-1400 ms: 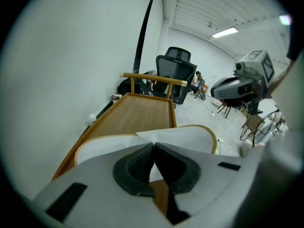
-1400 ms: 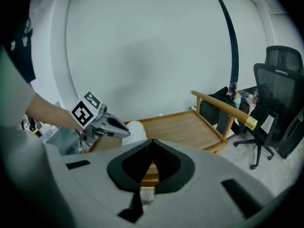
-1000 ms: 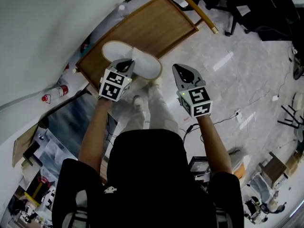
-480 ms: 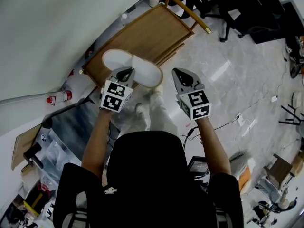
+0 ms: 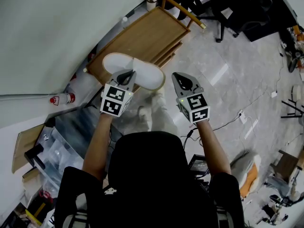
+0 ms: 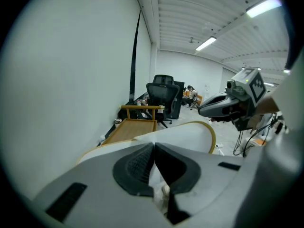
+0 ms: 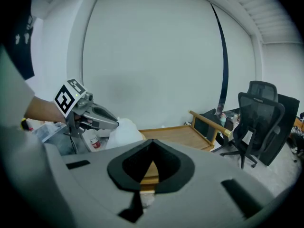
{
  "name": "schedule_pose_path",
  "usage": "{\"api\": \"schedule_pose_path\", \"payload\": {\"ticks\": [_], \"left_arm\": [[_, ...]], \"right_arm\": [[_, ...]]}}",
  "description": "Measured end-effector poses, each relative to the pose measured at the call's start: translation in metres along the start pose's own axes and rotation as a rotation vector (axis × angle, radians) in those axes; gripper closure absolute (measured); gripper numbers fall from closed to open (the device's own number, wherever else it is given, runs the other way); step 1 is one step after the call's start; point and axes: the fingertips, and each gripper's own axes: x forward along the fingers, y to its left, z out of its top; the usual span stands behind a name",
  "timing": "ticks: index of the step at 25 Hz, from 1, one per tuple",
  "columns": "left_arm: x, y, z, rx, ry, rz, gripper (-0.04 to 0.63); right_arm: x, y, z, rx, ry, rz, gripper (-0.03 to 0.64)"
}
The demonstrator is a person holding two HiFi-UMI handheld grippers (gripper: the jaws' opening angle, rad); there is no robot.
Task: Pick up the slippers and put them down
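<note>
Slippers (image 5: 142, 72) in left tool (image 5: 126, 75), wooden cart (image 5: 142, 34) beyond

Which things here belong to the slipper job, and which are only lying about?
Job: white soft slippers with tan edge, pinched in the left gripper; empty, shut right gripper.
Lying about: low wooden platform; clear plastic bottle with red cap; black office chair.

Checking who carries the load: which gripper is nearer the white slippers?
Left. The left gripper is shut on the slippers; the right gripper hangs beside them, apart, holding nothing.
</note>
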Motion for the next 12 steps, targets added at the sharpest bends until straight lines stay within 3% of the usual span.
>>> {"api": "schedule_pose_path", "payload": {"ticks": [4,12], "left_arm": [[-0.007,-0.014,-0.001,0.018,-0.02,-0.026,0.586],[0.004,-0.048,0.001,0.07,-0.025,-0.118,0.586]], "right_arm": [[-0.017,0.007,-0.001,0.002,-0.041,-0.04,0.624],[-0.055,0.001,-0.031,0.041,-0.001,-0.139,0.624]]}}
